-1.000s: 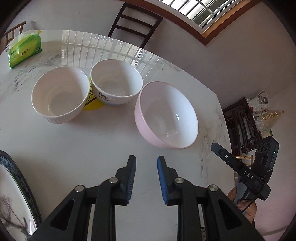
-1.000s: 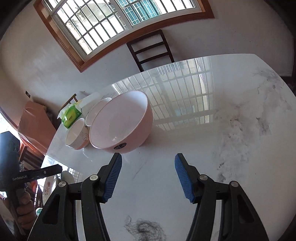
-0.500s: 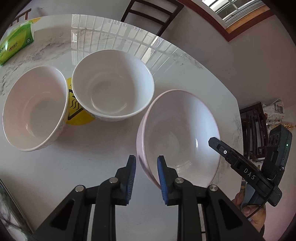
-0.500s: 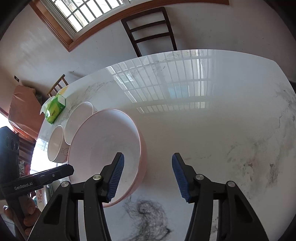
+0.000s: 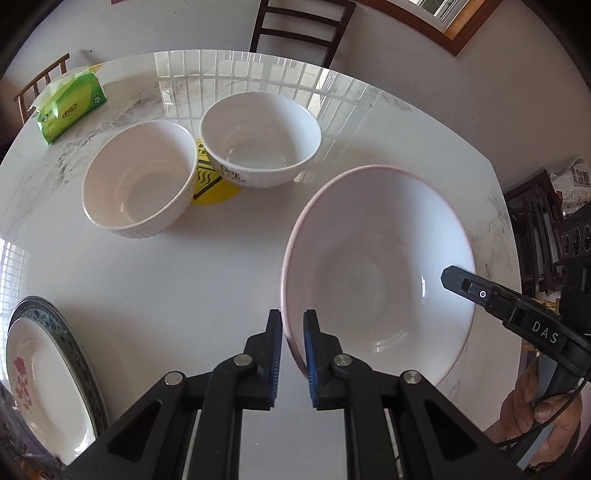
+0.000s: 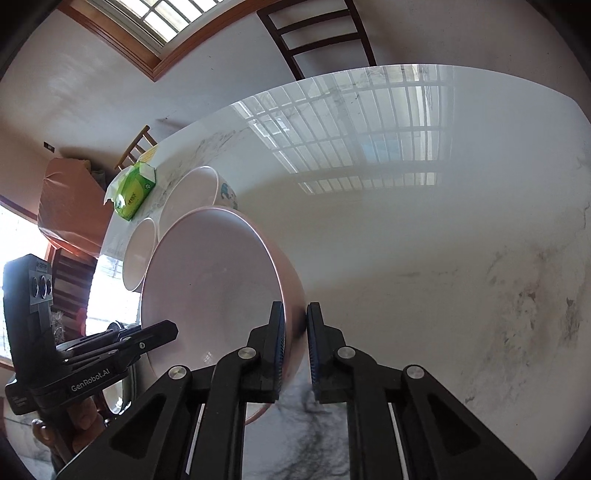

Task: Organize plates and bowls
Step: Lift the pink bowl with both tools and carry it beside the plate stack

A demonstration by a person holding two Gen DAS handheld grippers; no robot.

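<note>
Left wrist view, left to right. Patterned plate (image 5: pixel 44 373) lies flat at the near-left table edge, blue-banded rim, red flower print, partly cut off by the frame. Green tissue pack (image 5: pixel 70 107) sits far left, near the back edge of the marble table (image 5: pixel 147 277). Ribbed white bowl (image 5: pixel 138 184) stands upright, mouth up. Just right of it, the printed white bowl (image 5: pixel 260 144) is also upright; the two look nearly touching, and a yellow sticker (image 5: pixel 216 184) shows on the table between them. Dark chair (image 5: pixel 299 26) stands behind the table.

Pink bowl (image 5: pixel 376 284) is the big one, at the right of the table, well apart from the white pair. Mouth faces up; it looks tipped a little toward the camera, but I can't tell if its base is off the table. Round, so no long axis.

Left gripper (image 5: pixel 291 343): jaws have just been closing and now pinch the pink bowl's near-left rim, one pad outside the wall, one inside. Right gripper (image 6: pixel 295 339): jaws have just been closing, now pinching the opposite rim, wall between the pads. A hand (image 5: pixel 535 413) holds the right gripper's handle at the lower right of the left view.

In the right wrist view the order holds: tissue pack and both white bowls lie beyond the pink bowl on its far left.
</note>
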